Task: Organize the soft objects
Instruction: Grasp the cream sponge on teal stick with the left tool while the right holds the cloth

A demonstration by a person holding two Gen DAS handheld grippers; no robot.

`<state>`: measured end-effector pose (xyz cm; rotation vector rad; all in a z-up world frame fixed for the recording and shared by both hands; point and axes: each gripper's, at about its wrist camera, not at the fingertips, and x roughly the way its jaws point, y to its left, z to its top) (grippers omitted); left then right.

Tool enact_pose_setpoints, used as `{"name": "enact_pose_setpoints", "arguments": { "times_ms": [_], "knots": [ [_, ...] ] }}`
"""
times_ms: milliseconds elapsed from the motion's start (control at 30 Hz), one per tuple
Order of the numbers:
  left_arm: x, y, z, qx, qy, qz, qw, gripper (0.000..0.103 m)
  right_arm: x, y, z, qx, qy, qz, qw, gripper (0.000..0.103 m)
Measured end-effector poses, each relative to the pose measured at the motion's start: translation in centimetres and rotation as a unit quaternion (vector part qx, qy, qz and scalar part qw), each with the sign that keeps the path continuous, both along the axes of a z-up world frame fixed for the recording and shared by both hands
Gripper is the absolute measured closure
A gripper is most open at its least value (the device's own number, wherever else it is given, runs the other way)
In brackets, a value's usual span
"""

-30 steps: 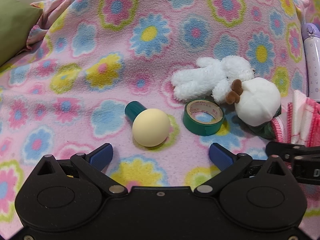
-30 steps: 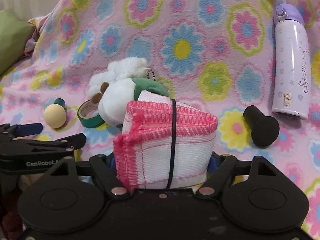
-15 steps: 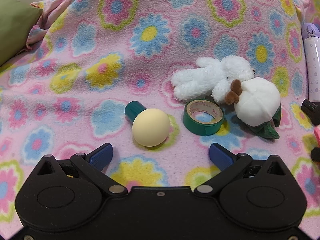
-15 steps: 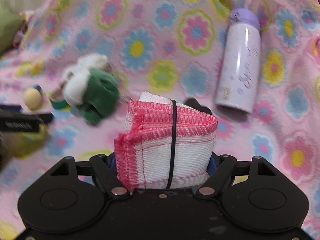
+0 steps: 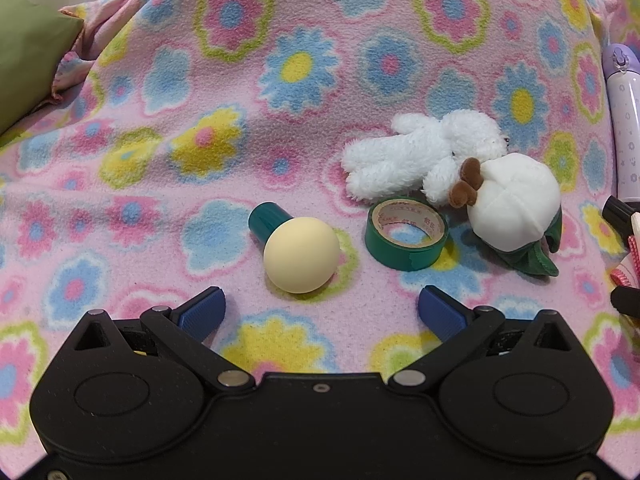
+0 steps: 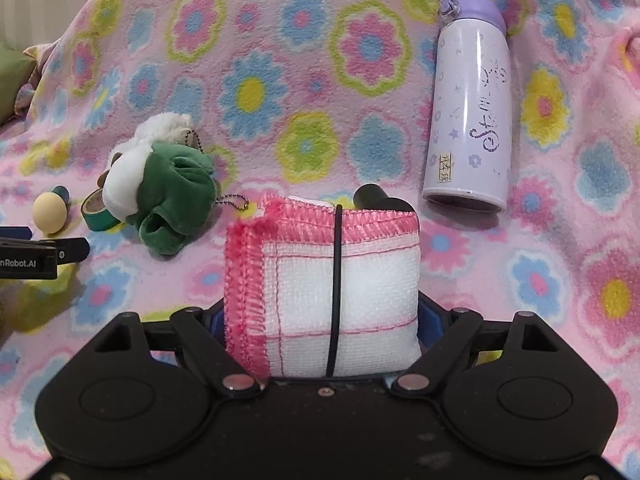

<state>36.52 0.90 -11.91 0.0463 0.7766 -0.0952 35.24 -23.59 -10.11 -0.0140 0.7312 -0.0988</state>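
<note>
**Setting down the folded cloth: release under way**

Flowered blanket fills both views. My right claw has the banded pink-edged cloth between its jaws; they have just been opening. I can't tell whether the pads are clear of it yet, since the cloth hides them. To finish cleanly: open fully, confirm the cloth is resting on the blanket, then back straight out so the black band doesn't snag a finger.

Ahead-right of that claw lies the lilac bottle; ahead-left, the green-and-white plush, clear of the drop spot.

My left claw stands wide apart, holding nothing, with the cream ball-headed stamp just ahead between the fingers.

Only the left view shows the white fluffy toy whole and the green tape roll unobstructed. Only the right view shows the cloth whole and the plush's bead chain.
</note>
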Motion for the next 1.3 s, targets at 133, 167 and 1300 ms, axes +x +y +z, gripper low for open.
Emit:
{"name": "enact_pose_setpoints", "arguments": {
  "times_ms": [133, 167, 1300],
  "knots": [
    [-0.1, 0.0, -0.1, 0.001, 0.0, -0.002, 1.0, 0.003, 0.0, -0.1, 0.0, 0.003, -0.001, -0.001, 1.0, 0.018],
    [-0.1, 0.0, 0.0, 0.0, 0.0, -0.003, 1.0, 0.003, 0.0, -0.1, 0.0, 0.003, -0.001, -0.001, 1.0, 0.018],
    [5.6, 3.7, 0.0, 0.017, 0.061, -0.286, 0.956, 0.047, 0.1, 0.1, 0.0, 0.006, 0.004, -0.003, 1.0, 0.015]
  ]
}}
